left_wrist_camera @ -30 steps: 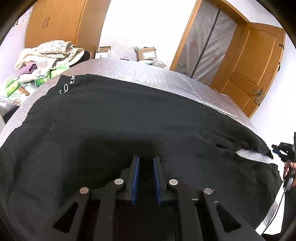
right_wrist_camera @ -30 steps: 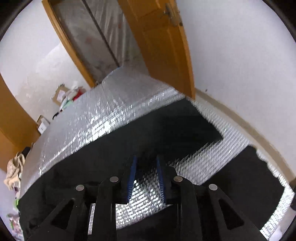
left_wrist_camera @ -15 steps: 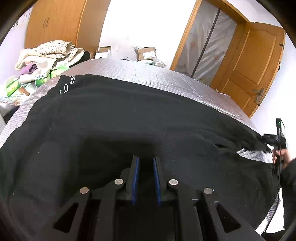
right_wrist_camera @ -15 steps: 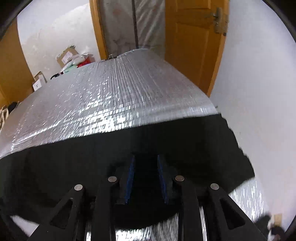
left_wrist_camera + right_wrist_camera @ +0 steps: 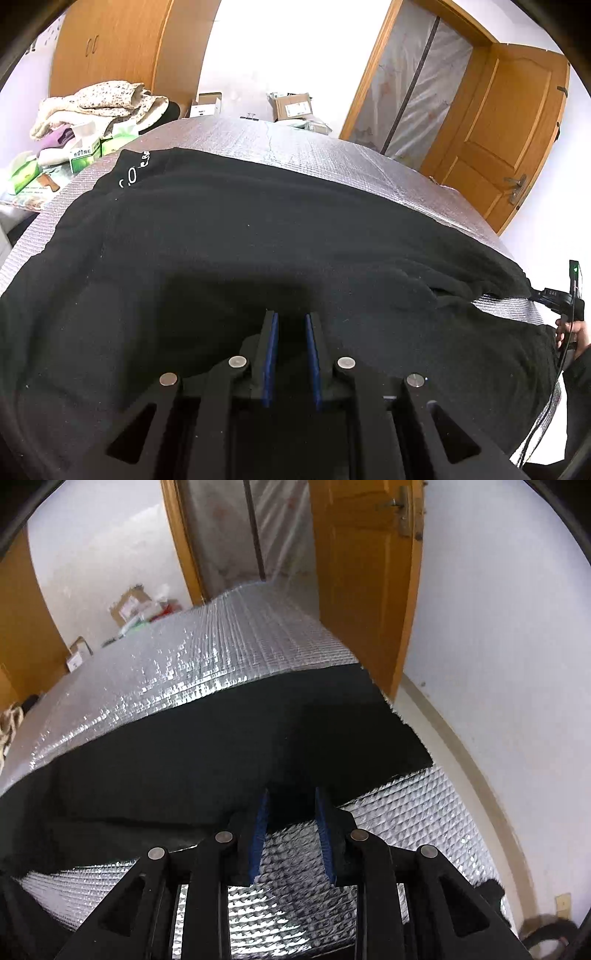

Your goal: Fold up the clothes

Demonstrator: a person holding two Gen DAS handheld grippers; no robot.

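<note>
A black garment (image 5: 258,236) lies spread across the silver-quilted counter (image 5: 295,147), its long axis running left to right across both grippers' line of sight. Small white lettering (image 5: 133,172) sits near its far left corner.

The left gripper (image 5: 291,321) hovers low over the middle of the cloth. Its blue pads (image 5: 272,347) stand a narrow gap apart, and I cannot tell whether any fabric is caught between them.

The right gripper (image 5: 291,805) sits at the garment's right end. Here a sleeve-like strip (image 5: 258,738) stretches away left, and its near edge lies right at the fingertips, with bare foil showing under the gripper. The blue pads (image 5: 260,823) are parted somewhat, and the cloth edge seems to reach just between them, though a grip isn't plain.

So the right gripper is the nearer one to a free edge. The next fold probably carries that end leftward over the body.
</note>
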